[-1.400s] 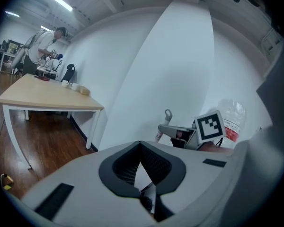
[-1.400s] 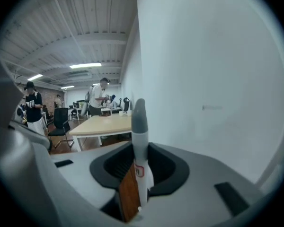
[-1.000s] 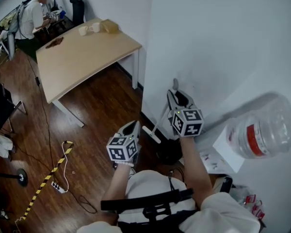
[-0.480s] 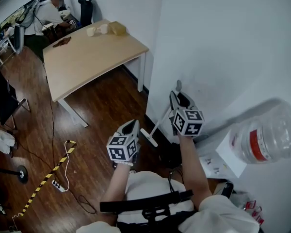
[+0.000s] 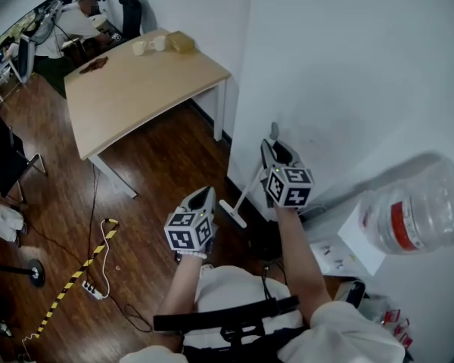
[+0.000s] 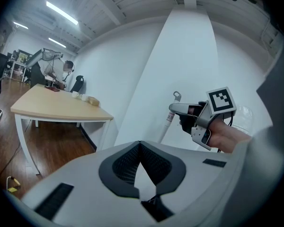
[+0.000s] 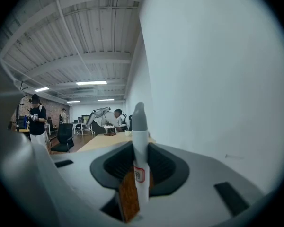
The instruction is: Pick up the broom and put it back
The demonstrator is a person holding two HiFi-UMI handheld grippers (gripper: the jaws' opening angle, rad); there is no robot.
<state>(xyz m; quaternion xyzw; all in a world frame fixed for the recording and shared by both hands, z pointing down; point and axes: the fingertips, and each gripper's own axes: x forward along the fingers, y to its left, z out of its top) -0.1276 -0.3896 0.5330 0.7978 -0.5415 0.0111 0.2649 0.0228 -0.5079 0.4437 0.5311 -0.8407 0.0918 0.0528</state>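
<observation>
The broom leans against the white wall: white handle (image 5: 254, 178) with a grey tip, its head (image 5: 232, 212) down on the wood floor. My right gripper (image 5: 272, 148) is shut on the handle near the top. In the right gripper view the handle (image 7: 140, 141) stands upright between the jaws of that gripper (image 7: 138, 150), a small red-edged label on it. My left gripper (image 5: 204, 195) hangs left of the broom, apart from it. In its own view the left gripper (image 6: 140, 144) is shut with nothing in it, and looks at the right gripper (image 6: 185, 109) holding the broom handle (image 6: 168, 122).
A wooden table (image 5: 136, 89) with cups and a box stands back left by the wall corner (image 5: 238, 89). A large water bottle (image 5: 416, 214) lies on a white box at right. A power strip and striped tape (image 5: 83, 267) lie on the floor. A person (image 5: 79, 10) sits at a far desk.
The head view has shifted slightly. Both grippers keep almost the same places, the right one still closed on the broom handle. The person at the far desk has leaned over.
</observation>
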